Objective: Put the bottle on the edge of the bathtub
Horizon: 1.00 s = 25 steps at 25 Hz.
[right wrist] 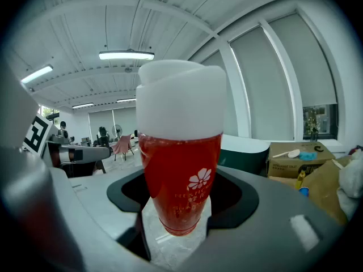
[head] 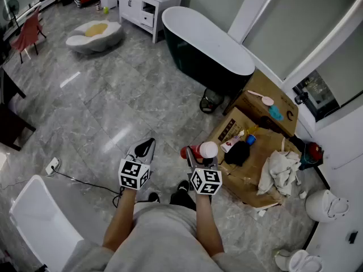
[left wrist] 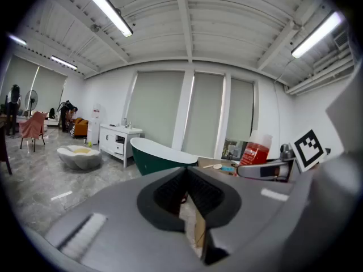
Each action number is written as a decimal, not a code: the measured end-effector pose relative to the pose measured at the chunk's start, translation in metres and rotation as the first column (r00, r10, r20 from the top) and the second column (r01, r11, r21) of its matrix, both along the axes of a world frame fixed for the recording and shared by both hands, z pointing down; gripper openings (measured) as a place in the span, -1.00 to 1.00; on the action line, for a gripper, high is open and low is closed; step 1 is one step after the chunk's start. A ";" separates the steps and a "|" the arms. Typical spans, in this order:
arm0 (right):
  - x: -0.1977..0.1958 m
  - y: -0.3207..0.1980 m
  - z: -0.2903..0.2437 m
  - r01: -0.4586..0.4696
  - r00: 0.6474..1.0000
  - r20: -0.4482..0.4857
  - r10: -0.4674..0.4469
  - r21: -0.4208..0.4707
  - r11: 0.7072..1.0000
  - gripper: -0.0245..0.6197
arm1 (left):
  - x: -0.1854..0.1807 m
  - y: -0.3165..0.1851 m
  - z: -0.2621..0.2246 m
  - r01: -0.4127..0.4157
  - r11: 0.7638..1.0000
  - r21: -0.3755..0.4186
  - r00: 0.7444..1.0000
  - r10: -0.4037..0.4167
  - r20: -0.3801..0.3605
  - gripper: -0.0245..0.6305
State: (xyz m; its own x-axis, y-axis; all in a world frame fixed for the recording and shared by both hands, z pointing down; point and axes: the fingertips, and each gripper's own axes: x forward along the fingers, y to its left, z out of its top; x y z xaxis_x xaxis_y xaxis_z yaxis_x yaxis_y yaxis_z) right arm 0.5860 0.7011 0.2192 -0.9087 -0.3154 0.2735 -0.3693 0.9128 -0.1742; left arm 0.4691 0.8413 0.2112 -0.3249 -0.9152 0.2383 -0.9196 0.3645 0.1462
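Note:
A red bottle (head: 190,151) with a white cap lies between the jaws of my right gripper (head: 198,155), which is shut on it and holds it above the floor. In the right gripper view the bottle (right wrist: 178,169) fills the middle, with the pads against its sides. My left gripper (head: 145,148) hangs beside it to the left, shut with nothing in it; its jaws (left wrist: 187,191) meet. The bathtub (head: 207,41), dark green outside and white inside, stands some way ahead across the grey floor, and shows as the bathtub (left wrist: 156,154) in the left gripper view.
Flattened cardboard boxes (head: 252,163) with small bottles and a white cloth (head: 279,171) lie to the right. A wire basket (head: 211,101) sits at the tub's near end. A white cabinet (head: 148,5) and a round cushion (head: 94,35) stand beyond. A cable (head: 85,180) crosses the floor at left.

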 end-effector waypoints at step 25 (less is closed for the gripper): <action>-0.153 -0.061 0.002 -0.006 0.997 0.076 0.006 -0.006 1.000 -0.04 | -0.141 0.009 0.015 0.157 0.986 -0.061 0.987 -0.159 -0.033 -0.75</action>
State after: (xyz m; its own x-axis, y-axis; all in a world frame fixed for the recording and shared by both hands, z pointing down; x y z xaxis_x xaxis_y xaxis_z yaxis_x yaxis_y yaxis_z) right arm 0.4333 0.6401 0.2209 -0.9249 -0.3196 0.2059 -0.3604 0.9094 -0.2075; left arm 0.3283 0.8499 0.2262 -0.4545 -0.8371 0.3045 -0.8439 0.5141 0.1535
